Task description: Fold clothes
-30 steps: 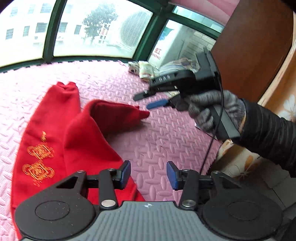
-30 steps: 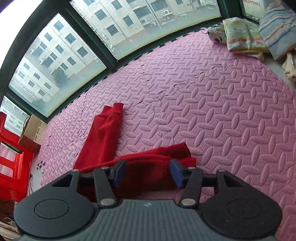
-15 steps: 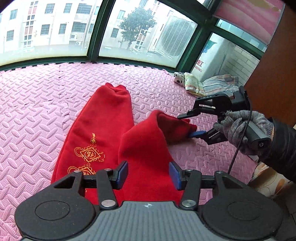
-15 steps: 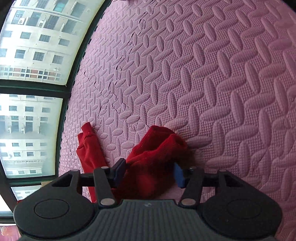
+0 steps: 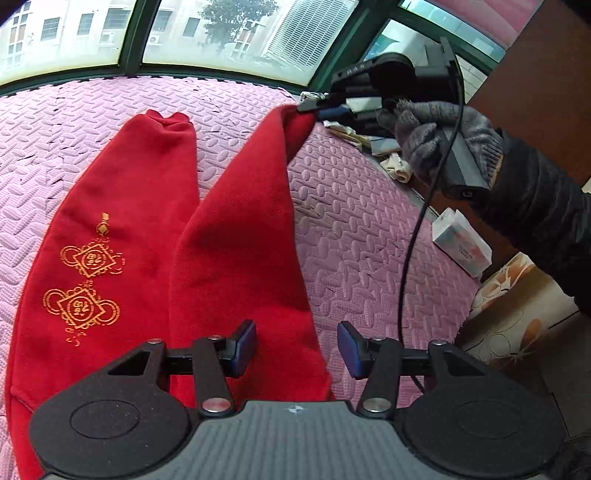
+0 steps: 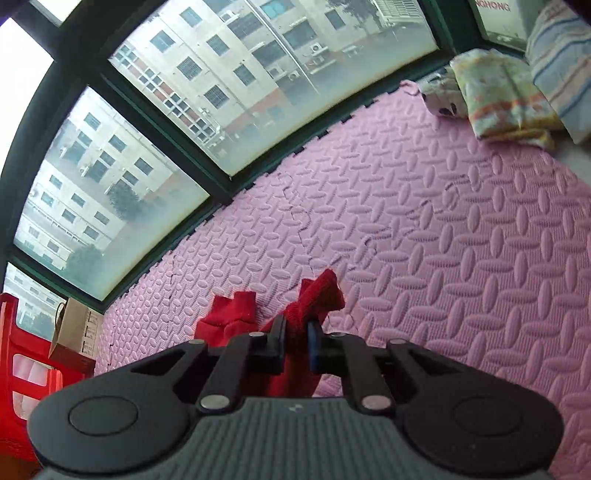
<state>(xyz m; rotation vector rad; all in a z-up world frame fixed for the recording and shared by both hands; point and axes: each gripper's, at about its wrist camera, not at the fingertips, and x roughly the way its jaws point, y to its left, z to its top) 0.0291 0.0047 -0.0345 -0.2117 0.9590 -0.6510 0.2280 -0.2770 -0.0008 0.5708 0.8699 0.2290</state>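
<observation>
We see red trousers [image 5: 155, 229] spread on the pink foam mat [image 5: 362, 236], the legs running away from the left wrist camera toward the window [image 5: 221, 33]. One leg lies flat, with two gold knot emblems [image 5: 86, 280] printed on it. The other leg is raised at its cuff, where our right gripper [image 5: 325, 109] pinches the red cloth between its narrowed fingers, held up by a grey-gloved hand [image 5: 439, 140] (a black cable hangs from the tool). From the right wrist view the same grip [image 6: 297, 341] shows close: both fingers pressed together on a bunched fold of red fabric [image 6: 317, 299], the cuff tip sticking up beyond them, and the second cuff just beside it on the mat [image 6: 443, 258]. Our left gripper [image 5: 297, 349] hovers over the trousers with its blue-padded fingers spread wide and nothing between them; whether it touches the cloth we cannot tell. At the far corner of the mat lie folded cloths [image 6: 506, 99], pale and striped. A small white box [image 5: 461, 242] sits off the mat's right edge, and a red plastic piece [image 6: 22, 373] stands at the left in the right wrist view.
</observation>
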